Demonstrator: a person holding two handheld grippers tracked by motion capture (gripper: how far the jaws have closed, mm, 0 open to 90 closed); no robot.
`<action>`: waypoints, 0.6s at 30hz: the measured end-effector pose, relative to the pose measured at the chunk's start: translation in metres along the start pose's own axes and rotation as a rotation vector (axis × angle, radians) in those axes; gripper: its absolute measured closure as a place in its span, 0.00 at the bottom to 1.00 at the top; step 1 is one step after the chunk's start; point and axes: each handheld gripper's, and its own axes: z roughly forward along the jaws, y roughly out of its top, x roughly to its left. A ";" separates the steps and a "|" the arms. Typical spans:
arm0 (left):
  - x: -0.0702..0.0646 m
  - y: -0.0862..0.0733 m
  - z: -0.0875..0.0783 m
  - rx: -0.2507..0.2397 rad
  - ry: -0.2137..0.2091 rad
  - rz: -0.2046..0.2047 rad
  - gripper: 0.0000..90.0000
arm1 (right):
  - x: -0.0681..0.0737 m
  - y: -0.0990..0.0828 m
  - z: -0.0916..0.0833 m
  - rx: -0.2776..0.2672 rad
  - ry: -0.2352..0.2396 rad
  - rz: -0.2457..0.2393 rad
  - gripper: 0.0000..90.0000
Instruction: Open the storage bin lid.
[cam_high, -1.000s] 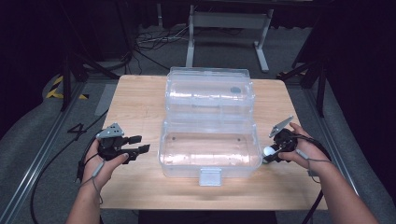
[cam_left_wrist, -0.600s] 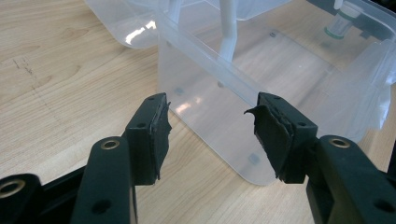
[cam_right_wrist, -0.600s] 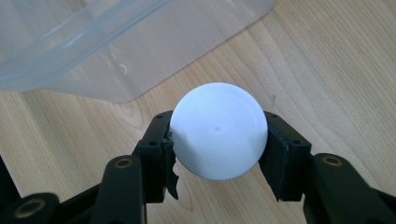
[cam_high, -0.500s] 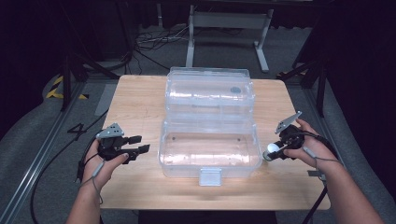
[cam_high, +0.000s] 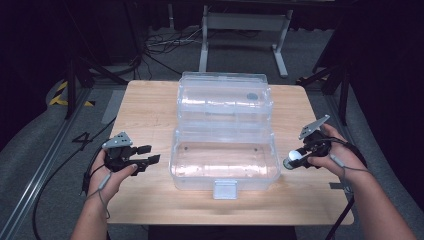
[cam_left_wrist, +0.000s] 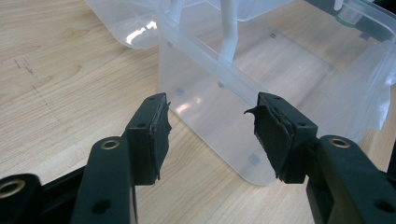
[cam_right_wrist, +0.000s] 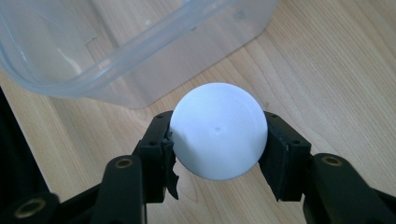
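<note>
Got a white ball (cam_right_wrist: 218, 137) clamped in my right gripper (cam_right_wrist: 217, 149), left gripper (cam_left_wrist: 208, 128) wide and empty; guessing it goes into the open box (cam_high: 225, 162) next.

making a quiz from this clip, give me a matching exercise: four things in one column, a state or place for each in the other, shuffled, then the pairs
Things
1. left tool
2. right tool
3. white ball
4. clear plastic box

States or places
A. lid swung open, nothing inside
B. shut on the ball
C. pinched between two black jaws
D. open, holding nothing

Pairs: 1-D, 2-B, 3-C, 4-A
</note>
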 end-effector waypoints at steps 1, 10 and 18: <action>0.000 0.000 0.000 -0.001 0.000 -0.001 0.51 | 0.000 0.000 -0.001 -0.005 0.002 0.001 0.56; 0.002 -0.001 -0.001 -0.001 0.009 -0.008 0.51 | 0.003 0.003 -0.015 -0.026 -0.017 0.001 0.56; 0.002 -0.001 -0.001 0.003 0.009 -0.010 0.51 | 0.008 0.007 -0.023 -0.034 -0.022 -0.012 0.56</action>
